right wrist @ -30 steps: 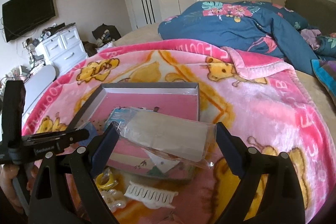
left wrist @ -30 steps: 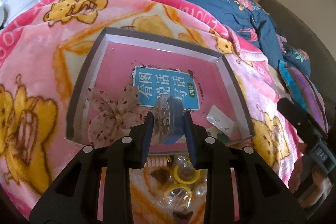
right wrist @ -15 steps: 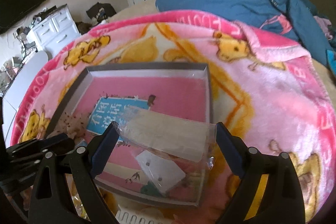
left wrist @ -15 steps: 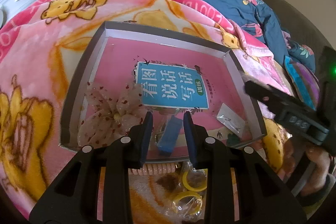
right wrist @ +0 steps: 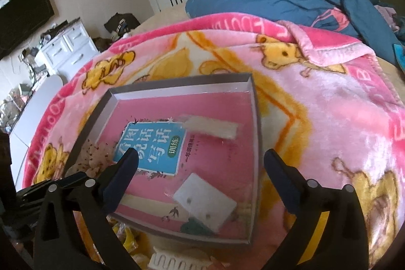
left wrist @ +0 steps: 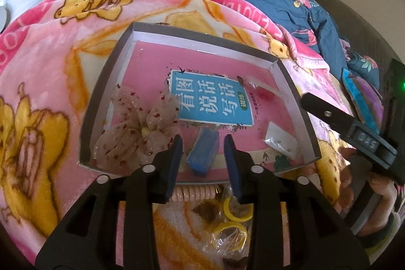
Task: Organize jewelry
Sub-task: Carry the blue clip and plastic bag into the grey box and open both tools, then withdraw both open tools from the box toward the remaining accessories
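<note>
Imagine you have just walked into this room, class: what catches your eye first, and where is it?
First, the shallow grey tray lying on the bright pink bear-print blanket, a blue-covered book at its middle. Next, the gauzy spotted bow in the tray's near left corner, and a small blue box in front of the open left hand-held gripper.

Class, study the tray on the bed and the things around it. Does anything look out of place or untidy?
Yes. The yellow rings in clear wrap, a pink spiral hair tie and a white hair claw lie on the blanket outside the tray. Inside, the small packets lie scattered at odd angles over a book.
</note>
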Demonstrator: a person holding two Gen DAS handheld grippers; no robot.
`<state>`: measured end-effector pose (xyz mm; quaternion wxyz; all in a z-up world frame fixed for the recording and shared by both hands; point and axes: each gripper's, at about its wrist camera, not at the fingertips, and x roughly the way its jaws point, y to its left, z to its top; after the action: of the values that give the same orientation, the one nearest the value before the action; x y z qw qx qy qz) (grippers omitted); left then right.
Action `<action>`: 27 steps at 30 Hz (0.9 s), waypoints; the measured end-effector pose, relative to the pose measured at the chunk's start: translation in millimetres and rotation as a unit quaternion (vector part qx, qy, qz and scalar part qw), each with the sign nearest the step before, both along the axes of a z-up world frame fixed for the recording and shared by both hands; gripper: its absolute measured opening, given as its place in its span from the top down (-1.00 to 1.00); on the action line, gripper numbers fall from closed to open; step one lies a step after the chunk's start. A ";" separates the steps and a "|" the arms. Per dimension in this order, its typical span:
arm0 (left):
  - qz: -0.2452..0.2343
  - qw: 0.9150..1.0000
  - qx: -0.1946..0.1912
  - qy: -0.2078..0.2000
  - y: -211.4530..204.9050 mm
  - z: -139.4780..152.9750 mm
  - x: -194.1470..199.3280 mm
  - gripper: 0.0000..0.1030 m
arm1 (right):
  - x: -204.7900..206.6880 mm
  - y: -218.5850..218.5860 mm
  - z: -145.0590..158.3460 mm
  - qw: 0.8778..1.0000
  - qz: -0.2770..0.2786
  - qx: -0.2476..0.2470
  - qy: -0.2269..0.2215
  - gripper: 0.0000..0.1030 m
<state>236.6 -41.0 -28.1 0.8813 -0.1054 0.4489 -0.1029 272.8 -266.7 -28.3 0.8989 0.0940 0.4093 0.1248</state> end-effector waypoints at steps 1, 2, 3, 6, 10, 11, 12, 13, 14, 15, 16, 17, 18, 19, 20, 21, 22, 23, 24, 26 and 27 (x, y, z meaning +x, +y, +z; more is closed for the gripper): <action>0.000 1.000 -0.001 -0.001 0.4 0.8 -1.4 0.39 | -3.8 -3.0 2.5 1.000 -0.001 0.005 -0.002 -0.92; 0.001 1.000 -0.002 -0.003 1.1 2.5 -2.9 0.34 | -6.4 -5.4 4.1 1.000 -0.002 0.008 -0.003 -0.92; 0.003 1.000 0.000 -0.005 1.4 3.5 -3.6 0.28 | -10.5 -7.9 7.0 1.000 -0.003 0.012 -0.005 -0.92; 0.007 1.000 0.002 -0.008 1.7 6.3 -6.6 0.15 | -21.9 -12.6 15.8 1.000 -0.006 0.015 -0.018 -0.92; 0.019 1.000 0.002 -0.014 4.4 11.9 -12.5 -0.09 | -33.6 -12.8 25.9 0.999 -0.004 0.008 -0.035 -0.92; 0.022 1.000 0.001 -0.014 5.6 13.1 -13.4 -0.18 | -37.4 -12.6 29.0 0.999 -0.004 0.004 -0.041 -0.92; 0.024 1.000 -0.004 -0.015 7.5 14.2 -14.7 -0.21 | -39.9 -12.4 30.8 0.999 -0.005 0.002 -0.043 -0.92; 0.027 0.999 -0.007 -0.015 9.6 15.2 -15.6 -0.22 | -43.2 -12.4 33.5 0.999 -0.006 0.002 -0.048 -0.92; 0.031 0.999 -0.007 -0.017 11.3 16.2 -16.7 -0.26 | -45.2 -13.0 35.2 0.999 -0.007 0.003 -0.052 -0.92; 0.036 0.999 -0.003 -0.020 12.7 17.6 -18.2 -0.31 | -49.1 -13.2 38.1 0.998 -0.008 0.006 -0.055 -0.92; 0.040 0.999 -0.001 -0.021 13.4 18.7 -19.6 -0.34 | -51.7 -12.8 40.1 0.998 -0.007 0.007 -0.058 -0.92; 0.045 0.999 -0.003 -0.022 15.6 20.4 -21.9 -0.44 | -55.2 -12.5 42.8 0.998 -0.009 0.007 -0.063 -0.92; 0.048 0.999 -0.005 -0.024 17.8 22.2 -23.8 -0.51 | -58.4 -12.3 45.6 0.998 -0.012 0.003 -0.069 -0.92; 0.051 0.998 -0.005 -0.027 19.4 24.2 -25.9 -0.53 | -60.7 -12.4 47.8 0.997 -0.014 0.000 -0.074 -0.92; 0.054 0.998 -0.004 -0.031 20.4 26.2 -27.7 -0.60 | -63.8 -11.9 50.1 0.997 -0.016 -0.005 -0.081 -0.92; 0.057 0.998 0.001 -0.035 21.6 28.8 -30.4 -0.64 | -67.4 -11.2 52.6 0.996 -0.018 -0.009 -0.086 -0.92; 0.060 0.997 0.004 -0.038 22.8 31.2 -32.4 -0.66 | -70.3 -10.5 54.3 0.996 -0.019 -0.012 -0.090 -0.92; 0.063 0.997 0.006 -0.041 24.4 33.0 -34.8 -0.69 | -72.7 -10.2 55.8 0.996 -0.017 -0.012 -0.092 -0.92; 0.066 0.997 0.007 -0.043 26.2 35.6 -37.9 -0.71 | -75.6 -9.6 58.2 0.995 -0.016 -0.013 -0.094 -0.92; 0.068 0.997 0.007 -0.044 29.0 38.7 -41.5 -0.77 | -79.5 -8.6 61.2 0.995 -0.014 -0.017 -0.099 -0.92; 0.069 0.996 0.007 -0.047 31.0 41.3 -45.0 -0.78 | -82.0 -8.6 62.8 0.995 -0.012 -0.018 -0.100 -0.92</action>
<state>191.6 -10.1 13.2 0.9072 -0.1249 0.3995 -0.0430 190.8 -275.3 34.5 0.9385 0.0699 0.3179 0.1155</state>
